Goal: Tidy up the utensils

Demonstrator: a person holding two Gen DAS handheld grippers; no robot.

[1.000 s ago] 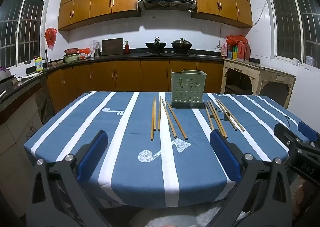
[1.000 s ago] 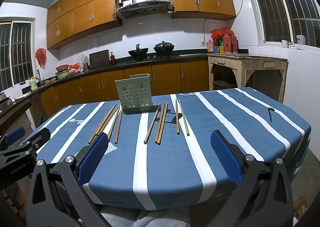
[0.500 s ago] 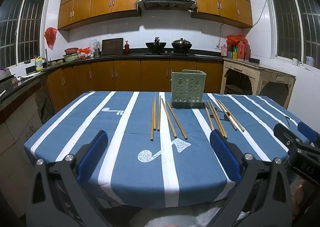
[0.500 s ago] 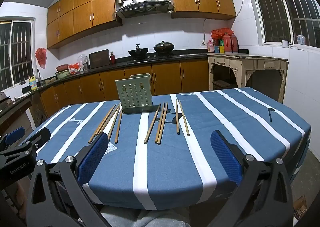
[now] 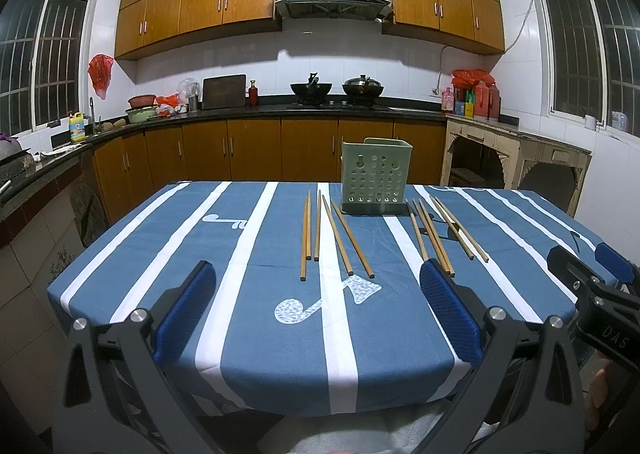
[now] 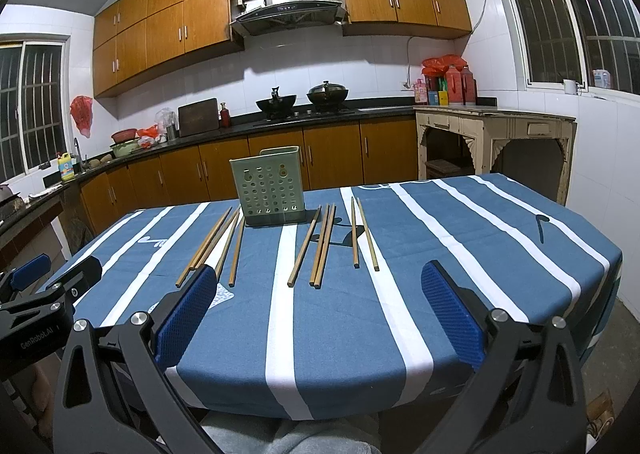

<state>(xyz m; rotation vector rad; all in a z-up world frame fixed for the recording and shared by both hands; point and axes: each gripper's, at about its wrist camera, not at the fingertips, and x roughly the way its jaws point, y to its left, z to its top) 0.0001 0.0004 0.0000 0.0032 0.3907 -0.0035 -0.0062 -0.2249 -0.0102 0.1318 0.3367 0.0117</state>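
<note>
No visible change over the last second: both views match the earlier frames, chopsticks and holder sit where they were. My read: task not started, this is the idle pose before the 1st reach.

Left tool (image 5: 318,306): fingers wide apart, nothing between them, hovering at the near edge of the surface (image 5: 120,274). Right tool (image 6: 318,308): same, fingers spread, nothing held, also at the near edge. Each tool shows at the margin of the other's view, so they sit side by side, apart.

Green holder (image 5: 376,175): upright, perforated, at the far middle of the striped cloth, opening up. Can't see inside it.

Chopsticks lie flat on the cloth in 2 groups flanking the holder:
- left chopstick group (image 5: 332,238): 5 sticks. Long axes run near-to-far, far ends just beside the holder's left side, near ends pointing toward the tools. 3 roughly parallel, 2 fanning right at the near end.
- right chopstick group (image 5: 440,232): about 5 sticks, can't count exactly where they overlap. Same near-to-far axis, splayed outward to the right at the near end.

In the right wrist view the groups read as (image 6: 214,244) and (image 6: 334,242).

Judgement: near ends are the accessible grab points. Sticks are thin and flat on cloth, so the pinch has to come across the axis, and neighbours lying close may get dragged along.
</note>
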